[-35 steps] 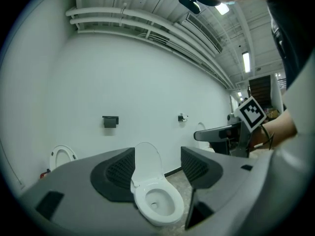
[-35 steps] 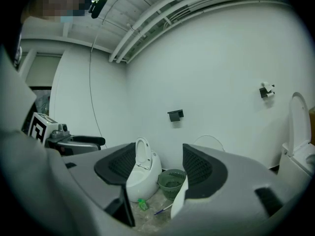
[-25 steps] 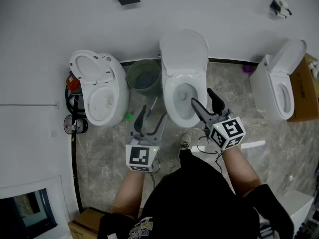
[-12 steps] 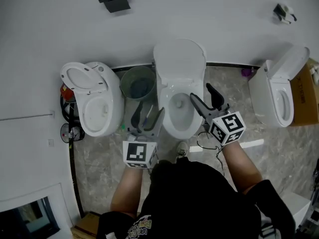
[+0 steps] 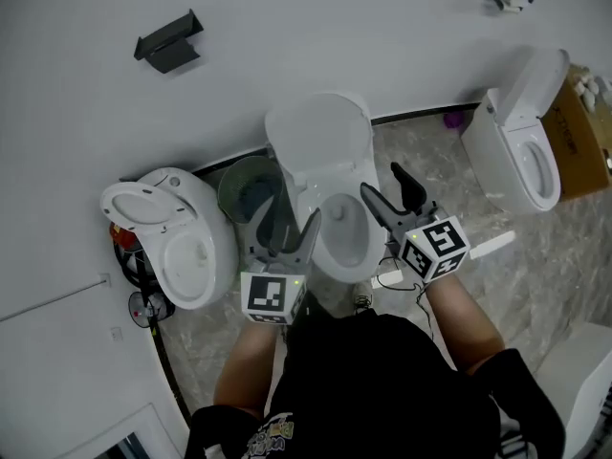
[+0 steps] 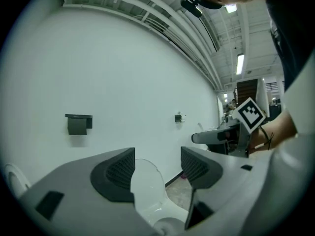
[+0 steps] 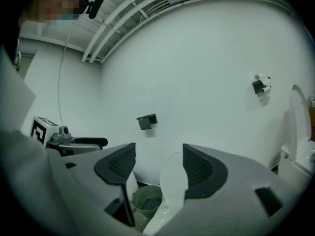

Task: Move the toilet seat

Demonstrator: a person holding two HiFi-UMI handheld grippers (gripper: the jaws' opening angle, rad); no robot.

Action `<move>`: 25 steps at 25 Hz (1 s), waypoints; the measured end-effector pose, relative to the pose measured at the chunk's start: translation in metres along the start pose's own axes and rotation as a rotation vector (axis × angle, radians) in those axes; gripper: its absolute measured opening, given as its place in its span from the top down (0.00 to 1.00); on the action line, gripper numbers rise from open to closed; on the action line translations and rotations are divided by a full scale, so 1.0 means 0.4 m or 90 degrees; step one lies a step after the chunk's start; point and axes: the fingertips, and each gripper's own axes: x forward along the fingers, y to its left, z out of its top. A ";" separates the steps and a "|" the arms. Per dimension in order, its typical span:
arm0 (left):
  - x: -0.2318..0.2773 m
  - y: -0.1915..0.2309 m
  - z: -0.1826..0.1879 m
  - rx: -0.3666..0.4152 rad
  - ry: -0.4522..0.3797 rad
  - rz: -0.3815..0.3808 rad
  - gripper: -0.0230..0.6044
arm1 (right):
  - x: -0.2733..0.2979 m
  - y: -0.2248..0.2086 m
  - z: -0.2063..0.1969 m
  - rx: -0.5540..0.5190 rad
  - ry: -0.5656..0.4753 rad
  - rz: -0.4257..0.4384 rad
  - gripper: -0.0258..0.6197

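Both claws have slid sideways across the floor together, level and with little change in height. A second ago the left claw was over the bare floor beside the green bucket and the right claw hung over the bowl. Now the pair brackets the middle toilet, with the left claw at the bowl's left rim and the right claw at its right rim.

- Reads as lining up on the middle toilet. No contact yet, so the move proper has not begun.
- The toilet seat and lid stand raised against the wall, behind the bowl. Cannot tell whether the ring is up with the lid.
- Left claw: jaws wide apart, pads bare. The raised lid shows through the gap, well beyond the tips, and nothing is touched.
- Right claw: jaws equally wide and holding nothing. Lid and bucket show through the gap, both farther off.
- Two more toilets are present and untouched, the left toilet with its seat up and the right toilet by a cardboard box.
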 end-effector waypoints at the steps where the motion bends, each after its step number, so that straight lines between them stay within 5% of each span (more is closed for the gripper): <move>1: 0.025 0.005 0.000 0.004 -0.003 -0.022 0.54 | 0.007 -0.012 0.000 0.002 -0.002 -0.018 0.48; 14: 0.203 0.107 -0.020 0.023 0.004 -0.268 0.54 | 0.084 -0.044 -0.007 0.051 -0.039 -0.246 0.48; 25: 0.245 -0.014 -0.126 0.053 0.057 -0.451 0.54 | -0.018 -0.056 -0.126 0.108 -0.043 -0.399 0.48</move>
